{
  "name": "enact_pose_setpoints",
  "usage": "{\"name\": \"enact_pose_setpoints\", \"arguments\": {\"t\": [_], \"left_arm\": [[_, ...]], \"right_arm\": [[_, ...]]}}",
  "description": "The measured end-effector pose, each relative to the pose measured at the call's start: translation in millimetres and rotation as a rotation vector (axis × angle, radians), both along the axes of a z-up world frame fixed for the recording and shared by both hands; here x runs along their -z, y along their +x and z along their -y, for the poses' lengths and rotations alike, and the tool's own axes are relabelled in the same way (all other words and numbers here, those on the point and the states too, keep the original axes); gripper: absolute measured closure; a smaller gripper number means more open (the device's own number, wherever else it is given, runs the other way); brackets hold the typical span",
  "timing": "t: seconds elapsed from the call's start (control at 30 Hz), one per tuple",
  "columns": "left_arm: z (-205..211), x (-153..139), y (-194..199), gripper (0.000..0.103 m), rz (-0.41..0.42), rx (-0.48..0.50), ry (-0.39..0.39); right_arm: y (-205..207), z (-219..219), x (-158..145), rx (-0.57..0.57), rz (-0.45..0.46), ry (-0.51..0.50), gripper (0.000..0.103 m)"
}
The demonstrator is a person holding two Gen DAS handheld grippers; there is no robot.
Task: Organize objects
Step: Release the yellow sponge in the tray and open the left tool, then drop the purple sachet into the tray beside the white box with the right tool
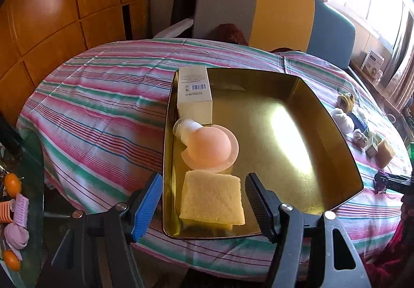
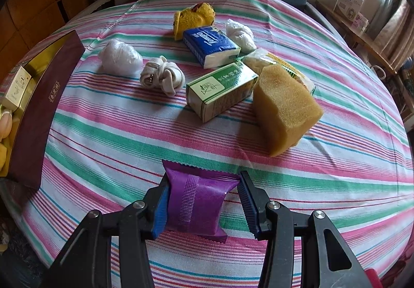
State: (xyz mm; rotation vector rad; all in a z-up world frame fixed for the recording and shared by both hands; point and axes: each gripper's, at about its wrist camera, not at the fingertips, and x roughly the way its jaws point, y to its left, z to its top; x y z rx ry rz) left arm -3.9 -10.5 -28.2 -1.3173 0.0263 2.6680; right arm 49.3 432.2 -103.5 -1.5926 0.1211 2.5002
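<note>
Gold tin (image 1: pixel 333 133) holds carton (image 1: pixel 195 91), pink bottle (image 1: pixel 207 145), sponge (image 1: pixel 212 200).

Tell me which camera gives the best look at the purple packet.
The right wrist view. There the purple packet fills the foreground between the two pads of the right claw, crimped ends and centre seam plainly visible. The left wrist view shows at most a sliver of purple at its right edge, too small to identify.
</note>
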Motion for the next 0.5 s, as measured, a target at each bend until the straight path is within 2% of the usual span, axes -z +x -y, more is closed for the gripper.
{"name": "enact_pose_setpoints", "arguments": {"t": [0.5], "left_arm": [[-0.5, 0.6, 0.3, 0.036, 0.006, 0.001, 0.004]], "right_arm": [[2.5, 4.6, -0.8, -0.012, 0.000, 0.032, 0.054]]}}
